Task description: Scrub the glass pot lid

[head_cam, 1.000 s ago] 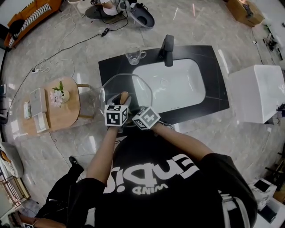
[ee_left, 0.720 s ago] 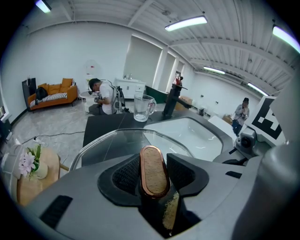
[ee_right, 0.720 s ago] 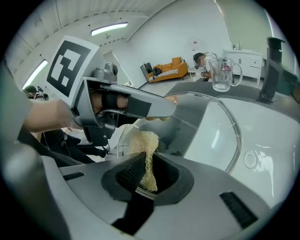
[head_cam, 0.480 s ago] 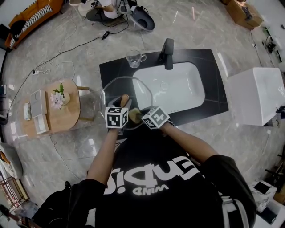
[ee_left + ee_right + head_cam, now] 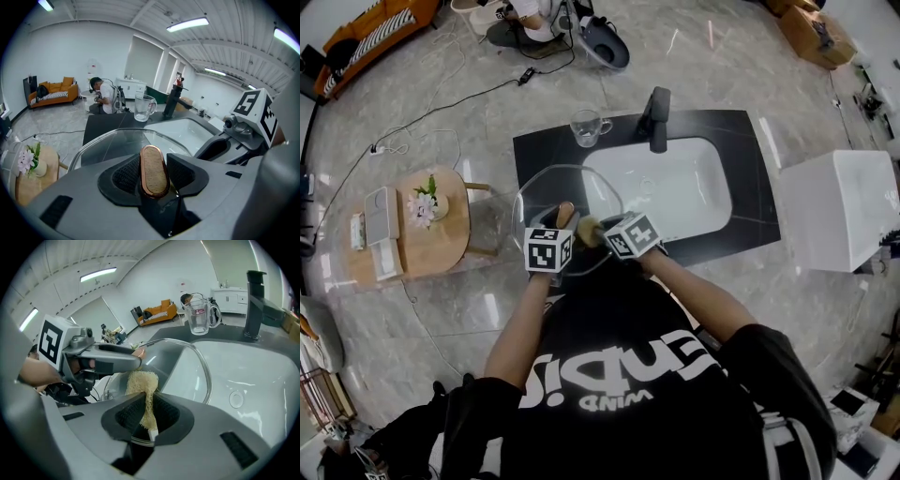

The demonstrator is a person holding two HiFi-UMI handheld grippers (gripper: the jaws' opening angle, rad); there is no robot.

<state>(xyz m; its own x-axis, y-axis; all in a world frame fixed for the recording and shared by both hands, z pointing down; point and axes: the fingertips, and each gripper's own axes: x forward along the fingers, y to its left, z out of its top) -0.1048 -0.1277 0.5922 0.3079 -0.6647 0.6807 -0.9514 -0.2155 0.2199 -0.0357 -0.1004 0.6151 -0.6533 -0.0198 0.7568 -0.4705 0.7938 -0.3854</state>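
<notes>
My left claw [image 5: 153, 174] is clamped tight on the oval copper-rimmed wooden knob [image 5: 153, 163] of the round clear glass pot lid [image 5: 115, 140], my right claw [image 5: 146, 416] pinching a pale yellow fibrous loofah pad [image 5: 140, 383] close by that knob

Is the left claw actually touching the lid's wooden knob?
Touching: the left gripper view shows the left gripper clamped on both sides of the wooden knob.

Over the black desk [image 5: 534, 145] left of the white sink [image 5: 684, 187], the left tool [image 5: 562, 217] holds a glass pot lid [image 5: 572, 187]; the right tool [image 5: 598, 229] holds a tan sponge [image 5: 585, 231] against it.
</notes>
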